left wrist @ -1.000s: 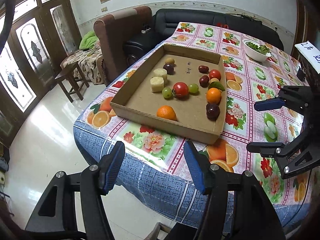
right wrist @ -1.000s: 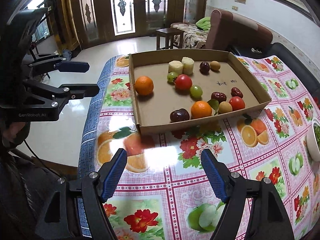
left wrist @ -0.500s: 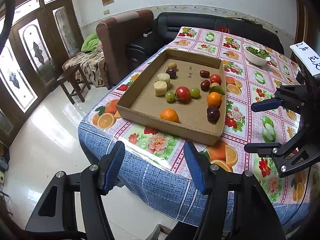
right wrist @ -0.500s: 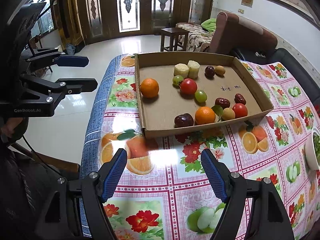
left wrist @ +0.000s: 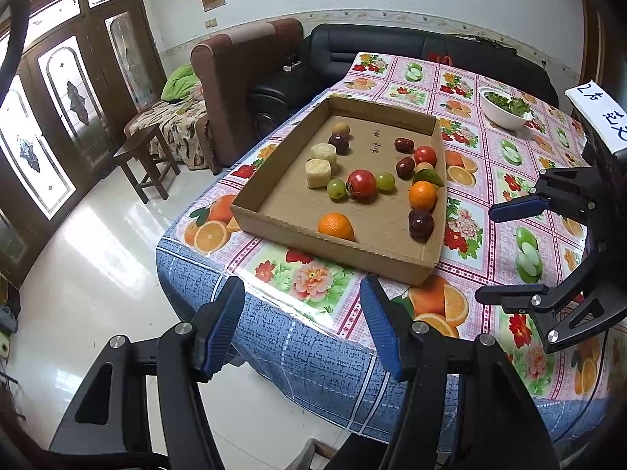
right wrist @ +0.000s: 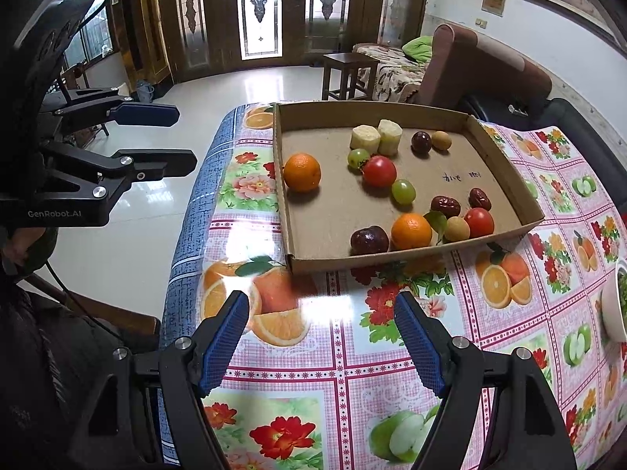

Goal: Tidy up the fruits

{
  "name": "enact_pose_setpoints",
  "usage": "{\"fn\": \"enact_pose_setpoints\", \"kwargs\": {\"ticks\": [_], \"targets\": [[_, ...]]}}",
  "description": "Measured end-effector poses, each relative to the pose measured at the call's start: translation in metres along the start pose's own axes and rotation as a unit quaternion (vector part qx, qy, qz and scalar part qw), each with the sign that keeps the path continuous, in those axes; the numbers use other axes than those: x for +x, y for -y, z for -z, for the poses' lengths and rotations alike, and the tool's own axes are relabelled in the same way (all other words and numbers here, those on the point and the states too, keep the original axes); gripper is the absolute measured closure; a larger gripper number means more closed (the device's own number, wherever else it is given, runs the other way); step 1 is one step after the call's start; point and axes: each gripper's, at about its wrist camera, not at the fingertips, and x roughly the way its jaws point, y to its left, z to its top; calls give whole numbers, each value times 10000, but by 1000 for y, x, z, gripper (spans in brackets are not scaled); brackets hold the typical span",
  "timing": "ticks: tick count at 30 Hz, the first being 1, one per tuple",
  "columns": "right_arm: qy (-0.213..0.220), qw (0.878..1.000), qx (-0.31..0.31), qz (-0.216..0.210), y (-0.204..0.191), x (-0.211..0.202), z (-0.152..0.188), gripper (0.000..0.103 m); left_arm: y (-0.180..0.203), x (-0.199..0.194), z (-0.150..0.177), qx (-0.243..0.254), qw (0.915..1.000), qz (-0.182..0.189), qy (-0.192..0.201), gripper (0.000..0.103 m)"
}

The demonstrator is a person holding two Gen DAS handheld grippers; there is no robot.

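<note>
Here the left hand-held gripper [left wrist: 301,325] hangs off the near corner of the desk [left wrist: 490,180], its blue pads spread wide with nothing between them. The right hand-held gripper [right wrist: 321,337] hovers over the desk's flowered oilcloth near the same end, its jaws likewise spread and empty; each gripper shows at the side of the other's view.

Beyond both sits a shallow cardboard tray [right wrist: 392,252], lying close to the desk's near corner with one short wall toward the blue end of the cloth. All the fruit lies inside it. A lone orange [right wrist: 302,172] rests against the short wall nearest the desk's end. Toward the middle a red tomato [right wrist: 379,171] sits between two green grapes [right wrist: 403,191], one on each side and touching or nearly touching it. Two pale cut cylinders, perhaps banana or sugarcane pieces [right wrist: 376,138], stand side by side by the far long wall, and next to them a dark plum [right wrist: 421,142] and a small tan round fruit [right wrist: 441,141].

Along the long wall nearest the right gripper a cluster gathers: a dark plum [right wrist: 369,239], a leafy orange [right wrist: 411,231], a tan round fruit [right wrist: 457,229], a small red tomato [right wrist: 479,222] and two wrinkled red dates [right wrist: 446,205].

A white bowl of greens [left wrist: 504,107] stands well apart, farther up the desk.
</note>
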Motion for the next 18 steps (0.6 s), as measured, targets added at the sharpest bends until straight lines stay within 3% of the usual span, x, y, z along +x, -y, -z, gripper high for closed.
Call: {"fn": "enact_pose_setpoints", "kwargs": {"ticks": [18], "targets": [[40, 9999, -71, -110, -3, 7, -11, 25, -1, 5, -3, -19, 9999, -120, -24, 43]]}}
